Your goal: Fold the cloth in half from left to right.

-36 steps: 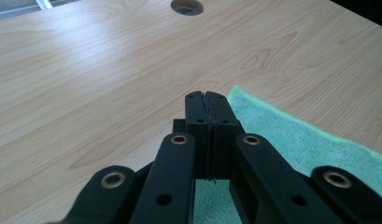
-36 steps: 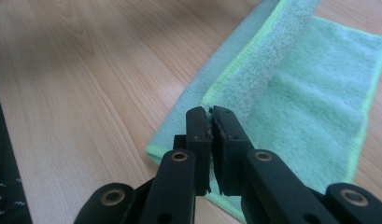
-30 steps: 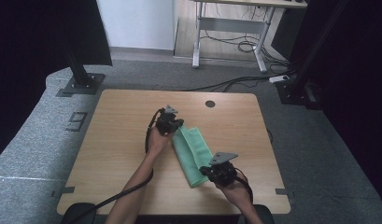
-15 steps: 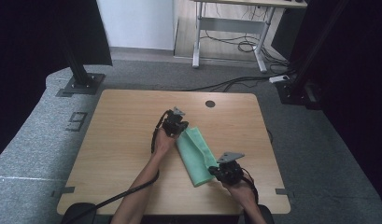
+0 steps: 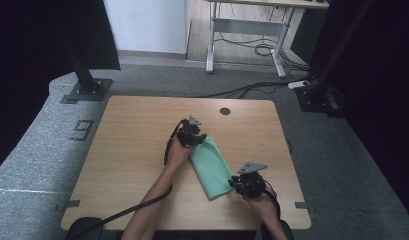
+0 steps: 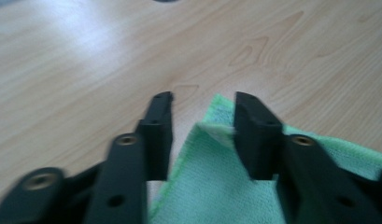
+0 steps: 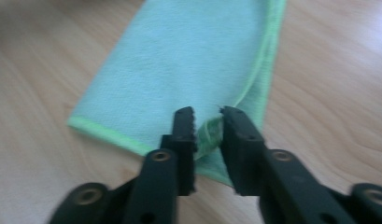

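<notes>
A green cloth, folded into a long strip, lies flat on the wooden table. My left gripper sits at the strip's far end. In the left gripper view its jaws have just been opening and stand apart over the cloth, whose raised corner leans loosely against one jaw. My right gripper is at the near end. Its jaws have also just been opening, and the near corner of the cloth lies slack in the narrow gap.
A round cable hole is in the table's far edge. Bare wood lies left of the cloth and toward the back. Black stand bases and another desk's legs stand on the grey floor beyond.
Both hands have drifted a little to the right and lower with the cloth. The jaws of both grippers have parted, and the cloth now rests flat on the table.
</notes>
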Demonstrator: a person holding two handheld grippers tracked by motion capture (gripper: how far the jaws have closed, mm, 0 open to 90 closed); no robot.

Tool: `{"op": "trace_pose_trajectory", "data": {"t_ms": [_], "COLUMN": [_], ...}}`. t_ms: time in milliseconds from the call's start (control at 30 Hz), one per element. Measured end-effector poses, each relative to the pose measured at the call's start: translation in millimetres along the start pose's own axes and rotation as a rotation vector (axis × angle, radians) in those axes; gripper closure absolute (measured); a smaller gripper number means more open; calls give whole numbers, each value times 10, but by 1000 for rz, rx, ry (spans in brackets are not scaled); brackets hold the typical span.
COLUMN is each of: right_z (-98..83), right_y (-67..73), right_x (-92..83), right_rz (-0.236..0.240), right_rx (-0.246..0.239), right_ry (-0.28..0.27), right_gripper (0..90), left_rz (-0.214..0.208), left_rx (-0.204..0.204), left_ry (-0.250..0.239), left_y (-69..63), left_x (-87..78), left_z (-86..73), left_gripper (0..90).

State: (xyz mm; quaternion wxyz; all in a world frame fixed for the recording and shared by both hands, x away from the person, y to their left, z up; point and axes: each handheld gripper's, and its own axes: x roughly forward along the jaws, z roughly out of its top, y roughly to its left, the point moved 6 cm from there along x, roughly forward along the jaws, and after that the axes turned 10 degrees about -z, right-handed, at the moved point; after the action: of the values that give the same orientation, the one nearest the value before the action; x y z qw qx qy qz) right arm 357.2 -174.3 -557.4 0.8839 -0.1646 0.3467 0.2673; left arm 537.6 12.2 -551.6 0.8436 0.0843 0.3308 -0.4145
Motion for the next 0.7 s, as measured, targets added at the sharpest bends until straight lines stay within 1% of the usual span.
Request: {"op": "trace_pose_trajectory", "data": {"t_ms": [67,133,200,233,300,333,400,500,567,633,700], "right_z": [8,20,36,44,60,66,72,56,20,-35,-74], "right_y": [-52,-97,-134,-151,-173,-176,-175,-162,-172,-201,-224], "right_x": [-13,-26,-36,-37,-27,-16,12,77,132,185,212], "right_rz": [-23,-42,-61,-68,-73,-72,-73,-72,-83,-104,-106], "right_rx": [12,21,22,22,24,24,20,9,-4,-17,-11], "right_ry": [-7,-13,-16,-16,-16,-14,-7,10,32,61,73], "right_gripper": [640,609,589,580,554,542,520,498,500,517,523], "left_rz": [14,19,38,42,35,33,32,21,13,8,2], "left_rx": [10,14,31,28,25,30,36,36,31,34,40], "left_ry": [-10,-24,-30,-34,-33,-28,-17,-8,-6,2,9], "left_y": [-13,-29,-37,-43,-52,-58,-73,-107,-125,-153,-184], "left_x": [-42,-73,-115,-131,-154,-165,-182,-215,-237,-260,-284], "left_z": [46,86,121,132,140,134,104,12,-51,-131,-210], "left_gripper": [467,384,338,312,281,280,256,224,206,196,186]}}
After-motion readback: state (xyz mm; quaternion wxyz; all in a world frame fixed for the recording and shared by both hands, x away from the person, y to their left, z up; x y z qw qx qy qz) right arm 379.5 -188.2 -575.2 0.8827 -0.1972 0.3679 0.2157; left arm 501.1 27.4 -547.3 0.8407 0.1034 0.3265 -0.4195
